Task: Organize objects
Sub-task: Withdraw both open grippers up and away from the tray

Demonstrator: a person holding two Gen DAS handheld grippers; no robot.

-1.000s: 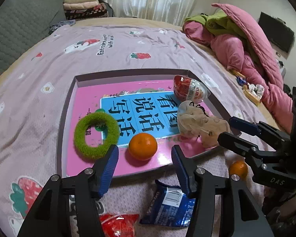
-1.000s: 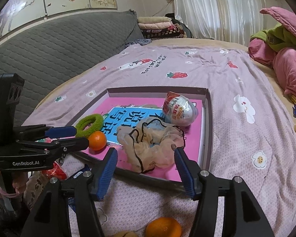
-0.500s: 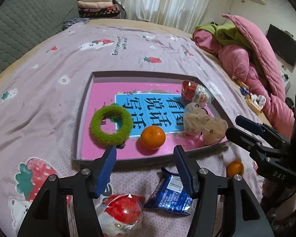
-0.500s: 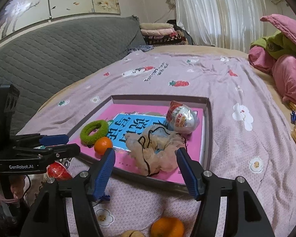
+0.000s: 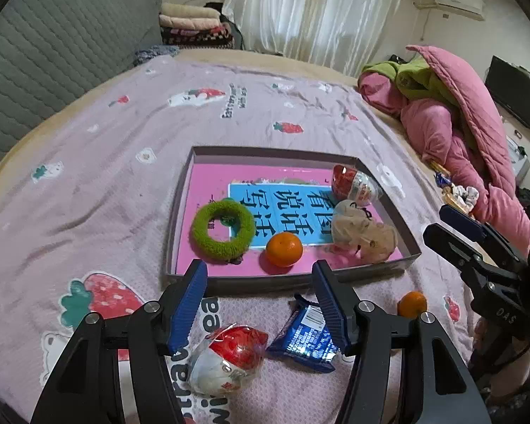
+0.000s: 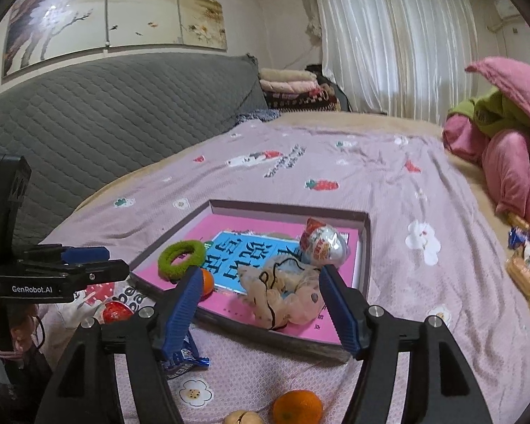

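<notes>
Both the left gripper (image 5: pixel 259 282) and right gripper (image 6: pixel 259 291) hang wide apart, empty, just short of the shallow grey cardboard tray (image 5: pixel 180 212). Only the right wrist view shows a tan walnut-like lump (image 6: pixel 243 417) beside the loose orange mandarin (image 6: pixel 298 406) before the tray

Left wrist view looks down from near the tray's (image 5: pixel 289 284) near edge, facing 12 o'clock toward the curtain; right wrist view sits lower at its right corner, facing 11 o'clock. Both share the tray (image 6: pixel 286 208)
</notes>
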